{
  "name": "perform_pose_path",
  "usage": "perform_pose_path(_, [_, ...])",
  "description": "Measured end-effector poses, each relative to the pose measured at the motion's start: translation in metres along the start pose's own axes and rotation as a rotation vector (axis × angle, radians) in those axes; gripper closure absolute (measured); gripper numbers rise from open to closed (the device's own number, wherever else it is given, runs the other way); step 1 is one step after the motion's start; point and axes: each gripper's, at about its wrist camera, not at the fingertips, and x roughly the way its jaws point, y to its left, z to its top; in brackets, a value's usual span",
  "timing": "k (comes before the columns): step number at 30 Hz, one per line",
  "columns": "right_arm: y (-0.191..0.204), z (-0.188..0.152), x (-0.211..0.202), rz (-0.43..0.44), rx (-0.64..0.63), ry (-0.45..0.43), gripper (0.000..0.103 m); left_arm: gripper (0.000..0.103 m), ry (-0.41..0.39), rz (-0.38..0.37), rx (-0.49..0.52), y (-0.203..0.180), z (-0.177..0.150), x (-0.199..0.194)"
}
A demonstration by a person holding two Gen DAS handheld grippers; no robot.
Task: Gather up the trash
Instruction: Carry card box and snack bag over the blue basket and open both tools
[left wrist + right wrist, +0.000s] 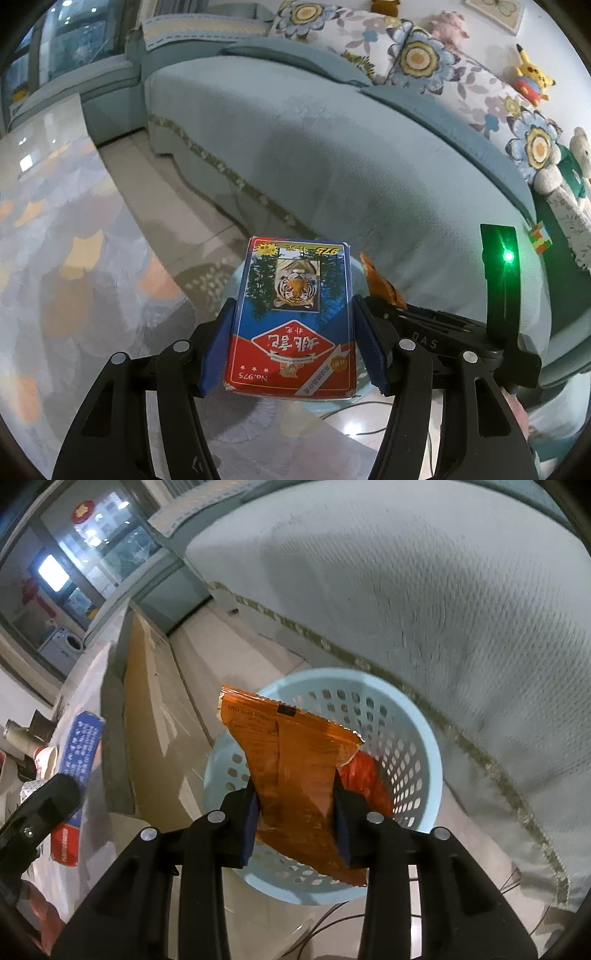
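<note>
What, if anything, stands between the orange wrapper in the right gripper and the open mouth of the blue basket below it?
Nothing visible does. The right gripper holds the orange wrapper directly above the blue basket, whose mouth is open. Only a red piece of trash already lies inside, low against the wall.

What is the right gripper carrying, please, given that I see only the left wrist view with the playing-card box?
Observer: The right gripper has an orange snack wrapper pinched between its jaws.
Operator: Is there a bin near it?
Observer: Yes, a light blue perforated basket stands on the floor right behind the wrapper.
Operator: Is that basket empty?
Observer: No, something red already lies inside it.
</note>
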Motion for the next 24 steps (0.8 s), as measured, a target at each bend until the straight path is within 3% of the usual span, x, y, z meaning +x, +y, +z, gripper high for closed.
perform_pose_path(2, [0.000,-0.001,0.006,-0.001,0.012,0.017,0.061,0.043,-0.004,0.002,-0.013,0.004,0.000,0.000])
perform_pose_path(9, [-0.001,-0.002,0.013,0.002,0.033,0.028,0.052,0.039,-0.031,-0.002,-0.020,0.007,0.001,-0.010])
perform_pose_path(13, [-0.002,-0.004,0.009,-0.005,0.025,0.016,0.041,0.039,-0.043,-0.003,-0.018,0.008,0.001,-0.013])
perform_pose_path(24, [-0.001,-0.008,0.006,-0.013,0.020,0.006,0.031,0.039,-0.069,-0.013,-0.030,0.013,0.003,-0.020])
